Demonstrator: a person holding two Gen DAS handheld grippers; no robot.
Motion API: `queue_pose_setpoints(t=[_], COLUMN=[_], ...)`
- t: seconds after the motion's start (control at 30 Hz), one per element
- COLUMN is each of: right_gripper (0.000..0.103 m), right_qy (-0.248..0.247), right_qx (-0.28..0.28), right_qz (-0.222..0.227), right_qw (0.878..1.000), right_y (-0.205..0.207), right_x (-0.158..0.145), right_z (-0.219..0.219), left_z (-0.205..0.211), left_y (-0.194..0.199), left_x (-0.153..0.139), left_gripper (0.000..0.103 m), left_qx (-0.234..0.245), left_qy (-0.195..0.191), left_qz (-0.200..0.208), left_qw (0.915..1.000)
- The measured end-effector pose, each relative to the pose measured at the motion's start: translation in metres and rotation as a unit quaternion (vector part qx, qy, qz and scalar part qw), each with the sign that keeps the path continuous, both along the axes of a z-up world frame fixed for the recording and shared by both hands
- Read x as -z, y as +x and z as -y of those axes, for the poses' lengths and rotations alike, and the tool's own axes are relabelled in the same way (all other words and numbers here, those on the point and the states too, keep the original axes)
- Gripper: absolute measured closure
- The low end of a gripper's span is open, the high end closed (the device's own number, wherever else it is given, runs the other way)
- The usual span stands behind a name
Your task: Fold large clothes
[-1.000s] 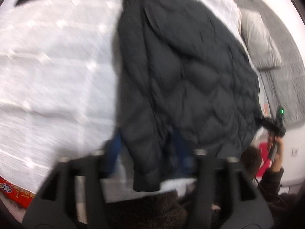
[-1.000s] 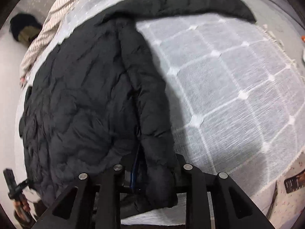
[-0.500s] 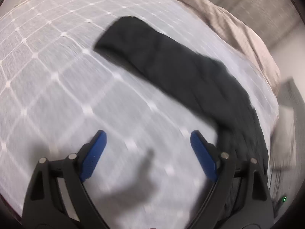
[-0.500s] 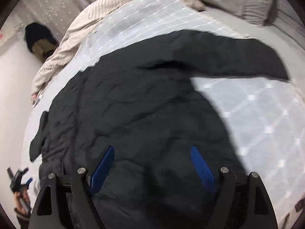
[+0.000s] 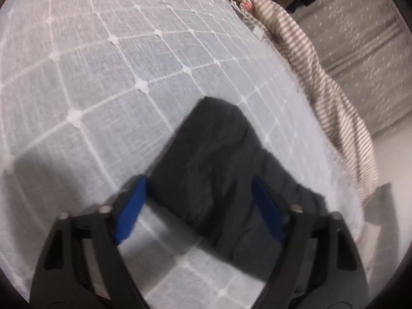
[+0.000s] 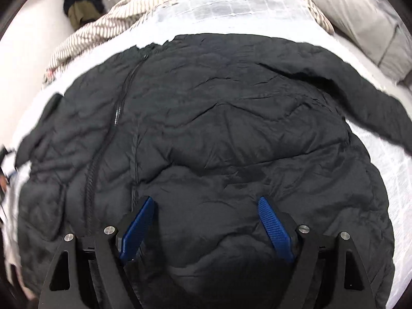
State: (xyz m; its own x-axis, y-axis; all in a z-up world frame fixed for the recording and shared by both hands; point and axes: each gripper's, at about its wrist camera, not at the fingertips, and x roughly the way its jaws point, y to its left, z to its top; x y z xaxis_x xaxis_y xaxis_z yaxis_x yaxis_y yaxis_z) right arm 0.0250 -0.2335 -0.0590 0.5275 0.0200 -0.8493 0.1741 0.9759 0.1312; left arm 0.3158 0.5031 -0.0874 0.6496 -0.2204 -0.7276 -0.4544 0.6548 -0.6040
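A black quilted jacket (image 6: 219, 134) lies spread flat on the bed, on a white cover (image 5: 103, 82) stitched in a grid of squares. Its zip (image 6: 116, 118) runs down the side nearer the striped blanket (image 6: 103, 25), which is bunched along the far edge of the bed. One sleeve (image 5: 219, 159) stretches out over the cover toward that edge, its cuff ending short of the blanket. A grey pillow (image 6: 365, 25) sits at the bed's far right corner in the right wrist view, and a dark bundle (image 6: 82, 0) lies off the bed beyond the blanket.

The left gripper (image 5: 198, 206) hangs over the sleeve with its jaws apart. They have just been closing in, and the sleeve runs between the blue pads (image 5: 131, 211), but the blur makes it hard to say whether either pad touches the cloth; neither looks pressed on it.

The right gripper (image 6: 206, 221) is over the jacket's body, near the bed's close edge, jaws spread wide. They have just been opening further, and the pads (image 6: 275, 229) stand clear with only the flat quilting under them, nothing pinched.
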Motion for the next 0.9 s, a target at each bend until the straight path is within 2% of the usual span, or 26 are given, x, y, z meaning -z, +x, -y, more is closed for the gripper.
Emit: queue_pose_setpoints(t=[0.03, 0.07, 0.1, 0.13, 0.2, 0.23, 0.3, 0.33, 0.37, 0.43, 0.47, 0.5, 0.57, 0.63, 0.8, 0.9], right_gripper=[0.015, 0.014, 0.014, 0.013, 0.013, 0.013, 0.012, 0.012, 0.011, 0.011, 0.011, 0.011, 0.011, 0.011, 0.011, 0.011], right_qy=[-0.008, -0.014, -0.017, -0.019, -0.020, -0.019, -0.011, -0.006, -0.006, -0.010, -0.010, -0.008, 0.004, 0.011, 0.012, 0.014], right_qx=[-0.004, -0.007, -0.008, -0.009, -0.010, -0.011, -0.017, -0.022, -0.024, -0.026, -0.028, -0.032, -0.035, -0.030, 0.002, 0.049], right_qz=[0.001, 0.002, 0.003, 0.003, -0.009, -0.013, -0.010, -0.008, -0.007, -0.007, -0.009, -0.013, -0.011, -0.005, 0.005, 0.012], right_qw=[1.000, 1.000, 1.000, 1.000, 1.000, 1.000, 1.000, 1.000, 1.000, 1.000, 1.000, 0.999, 0.999, 0.999, 1.000, 0.999], right_y=[0.000, 0.001, 0.000, 0.000, -0.001, 0.000, -0.002, -0.002, -0.003, -0.003, -0.003, -0.004, -0.008, -0.015, -0.031, -0.040], right_x=[0.002, 0.004, 0.005, 0.006, 0.007, 0.008, 0.009, 0.010, 0.010, 0.010, 0.009, 0.006, -0.002, -0.010, -0.028, -0.037], right_z=[-0.003, -0.006, -0.006, -0.007, -0.008, -0.009, -0.007, -0.006, -0.005, -0.005, -0.005, -0.003, 0.003, 0.013, 0.053, 0.102], left_z=[0.000, 0.001, 0.002, 0.003, 0.004, 0.006, 0.006, 0.007, 0.013, 0.026, 0.036, 0.042, 0.055, 0.064, 0.115, 0.153], left_y=[0.000, 0.000, -0.006, -0.014, -0.038, -0.046, -0.054, -0.057, -0.058, -0.057, -0.056, -0.058, -0.070, -0.087, -0.116, -0.136], left_x=[0.003, 0.006, 0.006, 0.000, -0.017, -0.018, -0.003, 0.005, 0.004, -0.005, -0.012, -0.018, -0.031, -0.043, -0.064, -0.067], left_gripper=[0.061, 0.096, 0.095, 0.095, 0.095, 0.095, 0.095, 0.093, 0.092, 0.086, 0.070, 0.044, 0.022, 0.021, 0.018, 0.013], left_qx=[0.001, 0.006, 0.005, -0.007, -0.035, -0.052, -0.075, -0.074, -0.065, -0.048, -0.039, -0.033, -0.028, -0.013, 0.057, 0.097], left_qy=[-0.030, -0.053, -0.064, -0.043, 0.035, 0.070, 0.090, 0.094, 0.120, 0.173, 0.206, 0.222, 0.232, 0.220, 0.160, 0.119], left_qz=[0.005, 0.008, 0.012, 0.020, 0.032, 0.015, -0.049, -0.061, -0.052, -0.074, -0.094, -0.105, -0.091, -0.064, -0.026, 0.009], left_qw=[0.9995, 0.9985, 0.9979, 0.9989, 0.9982, 0.9961, 0.9920, 0.9910, 0.9893, 0.9811, 0.9732, 0.9687, 0.9681, 0.9734, 0.9851, 0.9881])
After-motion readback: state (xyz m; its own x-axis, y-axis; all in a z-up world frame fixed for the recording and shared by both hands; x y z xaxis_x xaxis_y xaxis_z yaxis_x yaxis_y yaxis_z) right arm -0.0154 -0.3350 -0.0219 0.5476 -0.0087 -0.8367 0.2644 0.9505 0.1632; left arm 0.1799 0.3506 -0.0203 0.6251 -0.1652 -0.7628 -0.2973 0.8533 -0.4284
